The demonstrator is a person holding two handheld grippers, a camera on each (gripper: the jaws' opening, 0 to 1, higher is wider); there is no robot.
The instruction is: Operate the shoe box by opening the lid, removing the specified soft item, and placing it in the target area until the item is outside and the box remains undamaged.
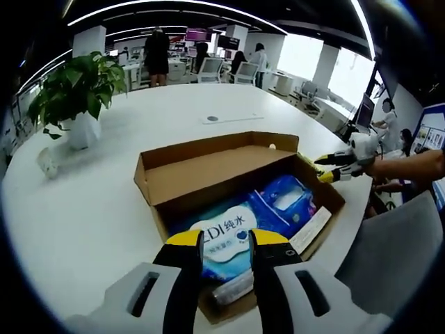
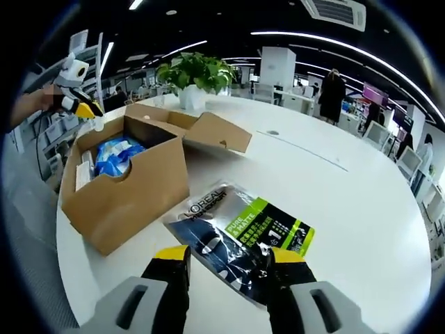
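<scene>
The shoe box [image 2: 125, 188] stands open on the white surface [image 2: 361, 209], wipes pack [image 1: 222, 236] inside. A dark pouch [image 2: 240, 240] already lies outside, between the right tool's [image 2: 226, 268] parted jaws. Left tool [image 1: 226, 243] gapes, empty.

Open-plan office (desks [image 1: 208, 66], monitors [image 1: 197, 34]).

Big white round bench [image 2: 361, 209] here. The open cardboard shoe box [image 2: 128, 191] sits right on it, lid flap flat on the top. Just beside the box lies a dark plastic pouch [image 2: 240, 240] with a green label. A potted plant [image 2: 193, 80] stands beyond the box, well apart.
</scene>
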